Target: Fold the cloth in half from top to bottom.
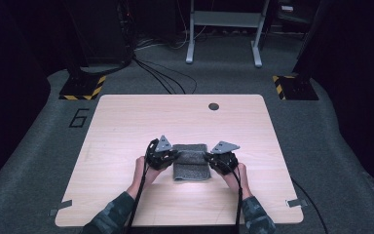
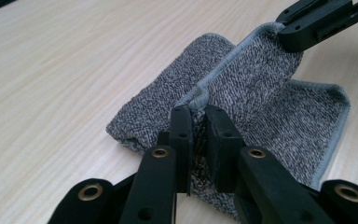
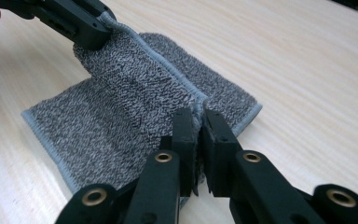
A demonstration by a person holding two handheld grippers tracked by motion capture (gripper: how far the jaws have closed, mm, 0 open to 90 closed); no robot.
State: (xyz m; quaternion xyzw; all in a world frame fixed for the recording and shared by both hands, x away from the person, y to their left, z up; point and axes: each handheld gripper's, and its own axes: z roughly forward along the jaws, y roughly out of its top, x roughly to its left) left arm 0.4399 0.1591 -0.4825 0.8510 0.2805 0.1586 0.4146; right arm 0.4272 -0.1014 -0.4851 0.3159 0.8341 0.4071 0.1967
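A grey towel (image 1: 191, 163) lies folded on the wooden table (image 1: 126, 122), near its front middle. My left gripper (image 1: 170, 157) is shut on the towel's left corner, and my right gripper (image 1: 210, 159) is shut on its right corner. In the left gripper view the towel (image 2: 261, 84) has its hemmed edge pinched between the jaws of my left gripper (image 2: 199, 112) and lifted a little, with the right gripper's jaw tip at the far corner. The right gripper view shows the same towel (image 3: 121, 107) held in my right gripper (image 3: 196, 114), its edge raised off the layer below.
A dark round grommet hole (image 1: 214, 106) sits at the table's far edge. Beyond the table stand a grey metal frame (image 1: 224, 29) and floor cables (image 1: 165, 78). Bare wood surrounds the towel on all sides.
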